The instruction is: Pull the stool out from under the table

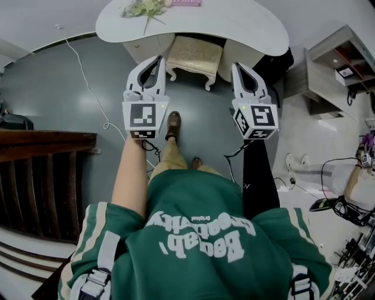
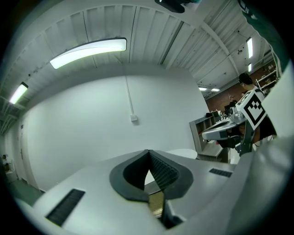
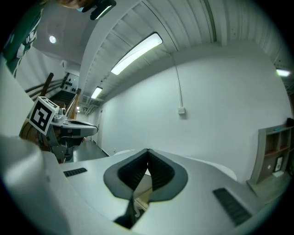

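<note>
Stool [image 1: 194,57] sits half hidden under the white table [image 1: 234,23], far legs unseen.

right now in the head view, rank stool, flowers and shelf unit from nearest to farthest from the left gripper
1. stool, just right of the left gripper
2. flowers, ahead on the table
3. shelf unit, far right

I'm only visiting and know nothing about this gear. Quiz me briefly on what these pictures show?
1. True or false: the left gripper is clamped on the stool.
2. Where is the stool? A) fully clear of the table; B) partly under the table; C) on top of the table.
3. Fill in: the jaws of the left and the right gripper are both ____.
Key: 1 false; 2 B; 3 shut.
</note>
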The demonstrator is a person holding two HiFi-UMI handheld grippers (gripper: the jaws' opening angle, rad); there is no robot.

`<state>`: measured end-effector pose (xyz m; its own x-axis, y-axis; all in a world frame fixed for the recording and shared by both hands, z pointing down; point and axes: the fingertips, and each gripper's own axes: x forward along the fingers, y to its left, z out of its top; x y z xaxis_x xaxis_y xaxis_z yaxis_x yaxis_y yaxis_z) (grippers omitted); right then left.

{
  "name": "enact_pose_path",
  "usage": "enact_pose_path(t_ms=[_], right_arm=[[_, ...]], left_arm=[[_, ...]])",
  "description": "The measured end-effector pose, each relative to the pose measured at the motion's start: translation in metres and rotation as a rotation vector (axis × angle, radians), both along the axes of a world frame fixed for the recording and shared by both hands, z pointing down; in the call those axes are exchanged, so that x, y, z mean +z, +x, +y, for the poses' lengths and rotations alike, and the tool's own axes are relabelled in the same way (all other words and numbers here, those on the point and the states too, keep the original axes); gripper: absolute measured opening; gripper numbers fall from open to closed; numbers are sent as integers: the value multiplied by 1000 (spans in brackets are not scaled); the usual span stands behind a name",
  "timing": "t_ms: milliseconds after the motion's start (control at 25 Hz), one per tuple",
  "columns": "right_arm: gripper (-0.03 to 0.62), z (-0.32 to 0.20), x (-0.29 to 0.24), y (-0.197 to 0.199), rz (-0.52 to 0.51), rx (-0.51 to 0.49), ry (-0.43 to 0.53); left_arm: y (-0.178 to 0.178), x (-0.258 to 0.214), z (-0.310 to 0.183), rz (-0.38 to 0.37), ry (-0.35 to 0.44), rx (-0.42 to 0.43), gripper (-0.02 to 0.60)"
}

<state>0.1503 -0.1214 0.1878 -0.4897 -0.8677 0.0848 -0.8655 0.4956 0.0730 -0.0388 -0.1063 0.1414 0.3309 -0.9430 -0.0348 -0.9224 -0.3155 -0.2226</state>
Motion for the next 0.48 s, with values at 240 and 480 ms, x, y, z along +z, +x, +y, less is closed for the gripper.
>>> enact_pose_path(t_ms=[240,480], right_arm=[[9,-90,35,-25,120,63,0],[13,-175,79,-35,106,112,46]], left_arm=[[-14,42,-103,-39,-17,103,14],[-14,98,-208,-65,21,202,15]])
